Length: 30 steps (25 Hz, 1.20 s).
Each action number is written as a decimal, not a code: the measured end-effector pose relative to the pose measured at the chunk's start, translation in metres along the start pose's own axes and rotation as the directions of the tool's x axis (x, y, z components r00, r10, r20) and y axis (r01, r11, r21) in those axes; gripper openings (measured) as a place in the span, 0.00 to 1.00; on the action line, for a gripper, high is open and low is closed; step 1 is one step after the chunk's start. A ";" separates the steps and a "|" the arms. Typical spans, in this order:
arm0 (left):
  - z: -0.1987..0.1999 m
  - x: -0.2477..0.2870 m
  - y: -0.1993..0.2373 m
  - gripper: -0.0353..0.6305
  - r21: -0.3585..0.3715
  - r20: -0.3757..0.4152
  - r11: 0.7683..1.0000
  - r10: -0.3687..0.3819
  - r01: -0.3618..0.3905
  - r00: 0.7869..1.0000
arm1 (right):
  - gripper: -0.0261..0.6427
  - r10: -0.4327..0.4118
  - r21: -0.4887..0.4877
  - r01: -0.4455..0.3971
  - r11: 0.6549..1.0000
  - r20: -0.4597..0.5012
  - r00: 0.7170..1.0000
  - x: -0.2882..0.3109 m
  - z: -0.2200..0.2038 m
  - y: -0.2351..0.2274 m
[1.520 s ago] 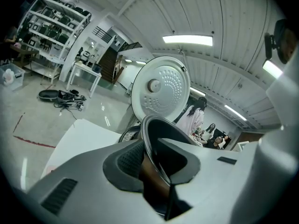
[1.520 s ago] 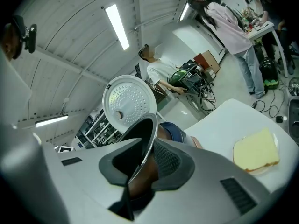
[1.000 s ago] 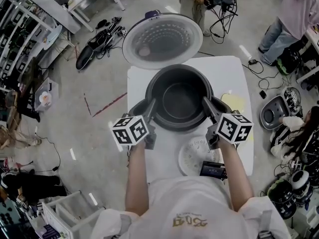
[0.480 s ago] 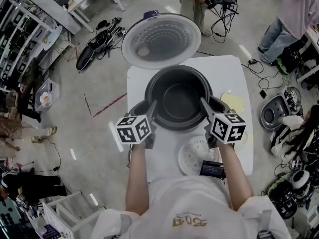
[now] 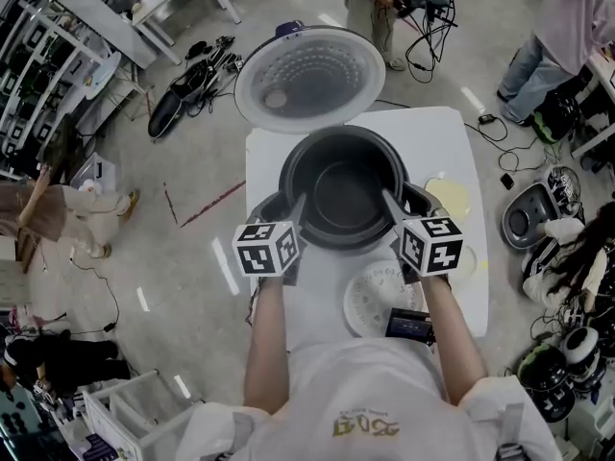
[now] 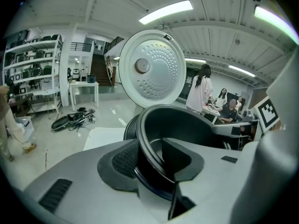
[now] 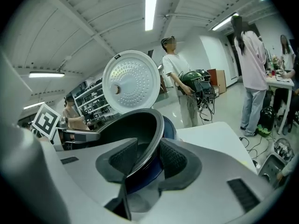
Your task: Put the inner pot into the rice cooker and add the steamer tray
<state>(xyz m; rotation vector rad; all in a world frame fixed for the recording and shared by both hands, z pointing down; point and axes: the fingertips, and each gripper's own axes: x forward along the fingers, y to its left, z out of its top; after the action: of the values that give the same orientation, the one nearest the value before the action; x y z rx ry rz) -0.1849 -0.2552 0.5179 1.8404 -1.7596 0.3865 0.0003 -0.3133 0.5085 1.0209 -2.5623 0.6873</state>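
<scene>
Inner pot [image 5: 343,192]: seated in rice cooker [image 5: 423,200] on bench [image 5: 452,133], lid [image 5: 312,77] up. Left tongs [image 5: 291,209], right tongs [image 5: 392,205]: jaws just been opening, slack astride opposite pot rims, unclamped. Steamer tray [image 5: 370,296]: on bench, beside cooker

support: white table [image 5: 444,140] | on it: rice cooker [image 5: 309,77], steamer tray [image 5: 373,298], yellow disc [image 5: 448,198], black device [image 5: 409,327]

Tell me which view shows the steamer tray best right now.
The head view: the white steamer tray lies flat on the table, on the person's side of the rice cooker, its near edge partly covered. Neither gripper view shows it; both face the inner pot and the raised lid.
</scene>
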 end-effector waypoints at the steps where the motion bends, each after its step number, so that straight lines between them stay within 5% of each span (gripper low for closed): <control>1: 0.000 0.000 0.000 0.32 0.027 -0.006 0.999 0.017 -0.017 1.000 | 0.26 -0.006 -0.012 0.006 1.000 -0.003 1.000 0.000 0.000 0.000; 6: 0.001 0.003 0.002 0.32 0.137 -0.007 0.988 0.073 -0.071 0.997 | 0.31 -0.049 -0.101 0.049 0.994 0.006 0.999 0.001 0.003 -0.004; 20: 0.000 -0.021 -0.015 0.34 0.125 0.044 0.991 0.049 -0.054 0.998 | 0.30 -0.040 -0.106 0.045 0.993 0.046 0.998 -0.028 0.002 0.011; 30: -0.001 -0.055 -0.036 0.35 0.079 0.100 0.996 -0.041 0.033 0.994 | 0.30 -0.050 -0.059 0.055 0.997 0.071 0.996 -0.060 -0.013 0.029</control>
<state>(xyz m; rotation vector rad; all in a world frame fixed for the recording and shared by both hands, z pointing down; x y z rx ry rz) -0.1543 -0.2101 0.4808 1.9752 -1.7979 0.3568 0.0238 -0.2540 0.4843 1.1063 -2.5881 0.5658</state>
